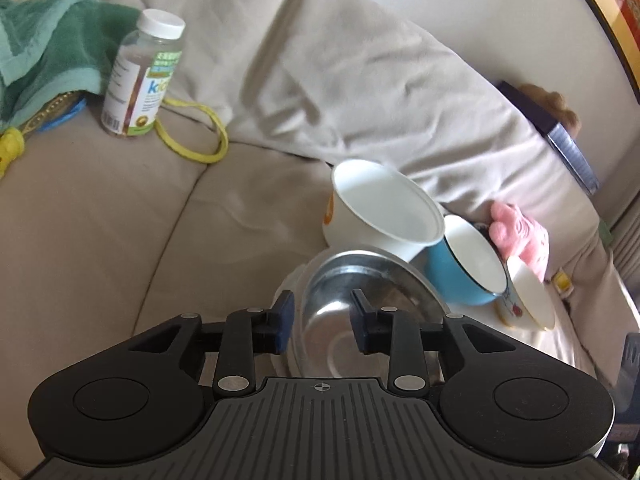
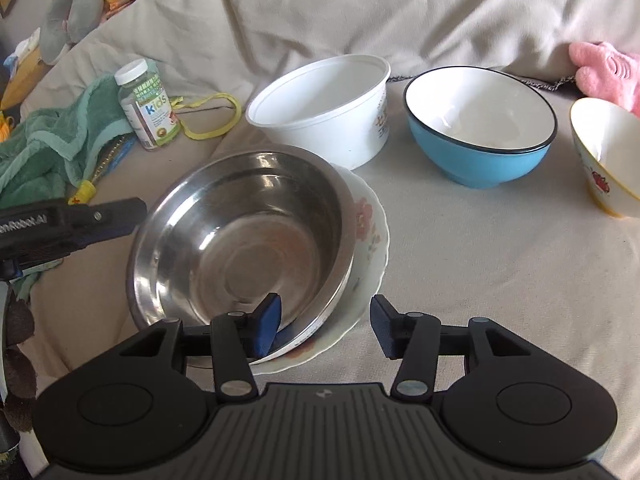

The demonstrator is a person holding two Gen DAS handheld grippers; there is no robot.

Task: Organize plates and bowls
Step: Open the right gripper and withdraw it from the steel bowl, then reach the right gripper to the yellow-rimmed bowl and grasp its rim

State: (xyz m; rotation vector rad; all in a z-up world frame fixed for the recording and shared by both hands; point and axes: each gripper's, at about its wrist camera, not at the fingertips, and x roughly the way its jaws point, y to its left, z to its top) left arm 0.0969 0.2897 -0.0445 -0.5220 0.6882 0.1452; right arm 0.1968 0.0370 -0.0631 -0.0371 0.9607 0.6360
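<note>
A steel bowl (image 2: 240, 236) sits tilted on a white floral plate (image 2: 366, 236) on a beige sofa. Behind stand a white plastic tub (image 2: 324, 112), a blue bowl (image 2: 480, 128) and a small yellow-rimmed painted bowl (image 2: 608, 156). My left gripper (image 1: 322, 324) is open, its fingers straddling the steel bowl's (image 1: 360, 300) left rim; it shows in the right wrist view (image 2: 100, 220) at the bowl's left edge. My right gripper (image 2: 326, 326) is open, its left finger inside the steel bowl's near rim, its right finger outside the plate's edge.
A vitamin bottle (image 2: 146, 108), a green towel (image 2: 48, 140) and a yellow cord (image 2: 212, 120) lie to the left. A pink plush toy (image 2: 608, 72) lies at the back right. Sofa back cushions (image 1: 320, 60) rise behind the bowls.
</note>
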